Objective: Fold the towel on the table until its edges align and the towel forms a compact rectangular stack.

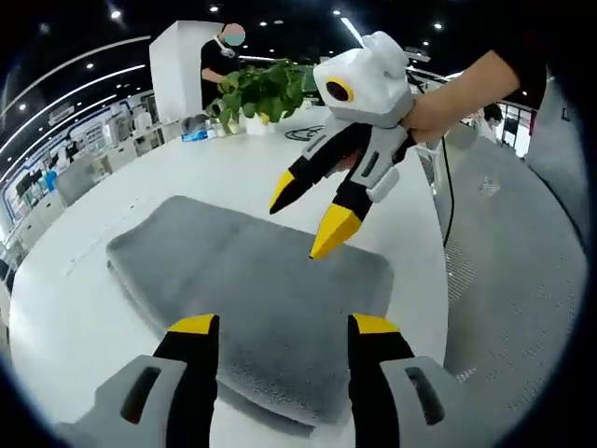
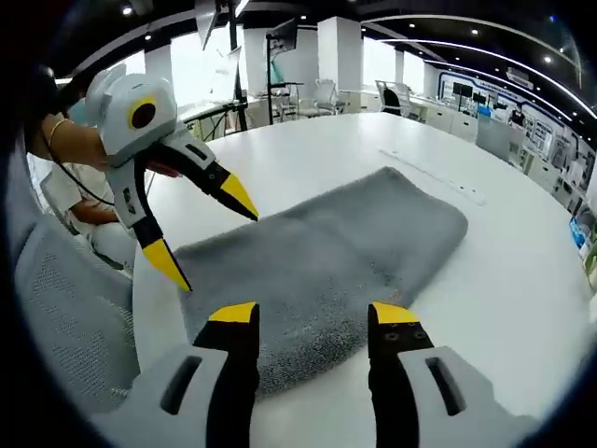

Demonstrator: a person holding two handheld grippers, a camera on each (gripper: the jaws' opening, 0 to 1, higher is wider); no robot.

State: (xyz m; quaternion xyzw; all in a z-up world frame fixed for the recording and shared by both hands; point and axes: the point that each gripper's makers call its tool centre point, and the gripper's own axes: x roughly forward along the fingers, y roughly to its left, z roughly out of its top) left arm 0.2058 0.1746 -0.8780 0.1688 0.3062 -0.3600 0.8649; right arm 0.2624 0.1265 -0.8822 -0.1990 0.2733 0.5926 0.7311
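A grey towel [image 1: 256, 299] lies flat on the white table [image 1: 84, 317], already doubled over into a long thick pad, with a lower layer peeking out along its near edge. It looks soft, limp and light, a plush cloth that will sag and drape wherever it is lifted, so I would take it by the two corners of one short end, pinching through all the layers at once. The left gripper [image 1: 284, 327] hovers over the near end, its jaws spread and holding nothing. The right gripper [image 2: 315, 315] hangs above the other end, jaws likewise apart and empty. Beyond the towel a potted plant [image 1: 264, 91] stands on the table, and a person [image 1: 222, 65] stands behind it.
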